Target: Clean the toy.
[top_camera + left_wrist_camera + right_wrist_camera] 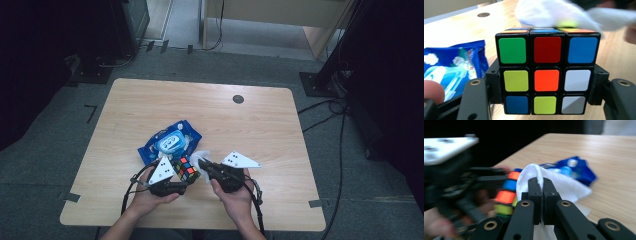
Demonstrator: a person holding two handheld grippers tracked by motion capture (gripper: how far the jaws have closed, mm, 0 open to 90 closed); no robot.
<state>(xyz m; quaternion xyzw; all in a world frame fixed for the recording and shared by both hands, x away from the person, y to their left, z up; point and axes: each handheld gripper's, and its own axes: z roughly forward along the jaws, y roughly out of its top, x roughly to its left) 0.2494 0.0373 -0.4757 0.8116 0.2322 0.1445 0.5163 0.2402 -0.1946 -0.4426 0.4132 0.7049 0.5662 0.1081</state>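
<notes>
A scrambled puzzle cube [547, 75] is clamped between the jaws of my left gripper [546, 92], held just above the table near its front edge [186, 169]. My right gripper [542, 195] is shut on a white wipe [564, 185], which drapes from its jaws. In the left gripper view the wipe [554, 13] lies across the cube's top face. In the high view the right gripper [206, 167] sits just right of the cube, with the wipe [199, 158] at its tip.
A blue wet-wipe pack [171, 141] lies on the wooden table [260, 130] just behind the cube. A round grommet hole [238, 99] marks the far right part of the tabletop. Cables trail from both grippers toward the front edge.
</notes>
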